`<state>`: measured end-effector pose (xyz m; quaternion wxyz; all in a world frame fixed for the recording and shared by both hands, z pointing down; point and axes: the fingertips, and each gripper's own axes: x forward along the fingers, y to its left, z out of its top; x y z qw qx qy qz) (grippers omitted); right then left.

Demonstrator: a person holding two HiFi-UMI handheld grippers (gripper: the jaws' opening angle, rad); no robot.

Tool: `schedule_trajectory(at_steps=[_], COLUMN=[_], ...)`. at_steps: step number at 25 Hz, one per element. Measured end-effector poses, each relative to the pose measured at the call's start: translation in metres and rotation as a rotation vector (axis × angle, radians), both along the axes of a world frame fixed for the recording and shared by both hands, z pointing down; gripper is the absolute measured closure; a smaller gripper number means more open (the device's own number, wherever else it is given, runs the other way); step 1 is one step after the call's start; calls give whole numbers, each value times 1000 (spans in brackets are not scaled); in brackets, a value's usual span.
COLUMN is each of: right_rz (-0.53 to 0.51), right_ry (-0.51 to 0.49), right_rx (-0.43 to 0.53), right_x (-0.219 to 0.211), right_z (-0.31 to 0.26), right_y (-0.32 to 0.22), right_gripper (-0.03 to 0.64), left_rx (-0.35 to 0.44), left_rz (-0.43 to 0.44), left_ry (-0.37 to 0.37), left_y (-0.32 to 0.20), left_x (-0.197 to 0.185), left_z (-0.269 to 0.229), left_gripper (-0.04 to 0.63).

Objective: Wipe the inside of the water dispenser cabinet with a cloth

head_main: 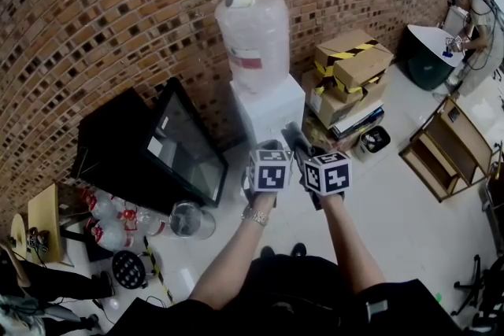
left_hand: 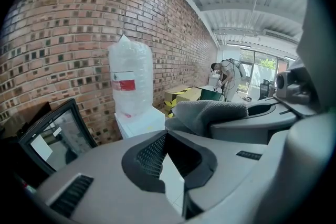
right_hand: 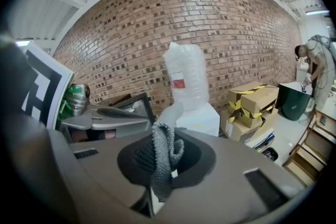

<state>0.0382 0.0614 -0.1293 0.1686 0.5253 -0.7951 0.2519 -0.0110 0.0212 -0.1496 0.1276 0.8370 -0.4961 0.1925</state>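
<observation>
Approach step. My right gripper (right_hand: 160,165) pinches grey knit cloth (right_hand: 163,152); left gripper (left_hand: 170,165) barely apart, empty. Next: white dispenser cabinet (head_main: 268,110), 12 o'clock.

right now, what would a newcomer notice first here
The big clear bottle stands upturned on the white water dispenser against the brick wall. Next comes the grey cloth, pinched in the right gripper and held out toward the dispenser.
</observation>
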Motion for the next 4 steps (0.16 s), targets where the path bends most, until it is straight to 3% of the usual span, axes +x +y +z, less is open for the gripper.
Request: schedule_trajectory(at_steps=[4], right_rz=[-12], right_ry=[1], right_rx=[-1], right_x=[-5], right_z=[0], right_y=[3], right_gripper=[594], left_rx=[16], left_rz=[10], left_ry=[1], left_y=[2], left_x=[0], left_z=[-7], left_gripper=[594])
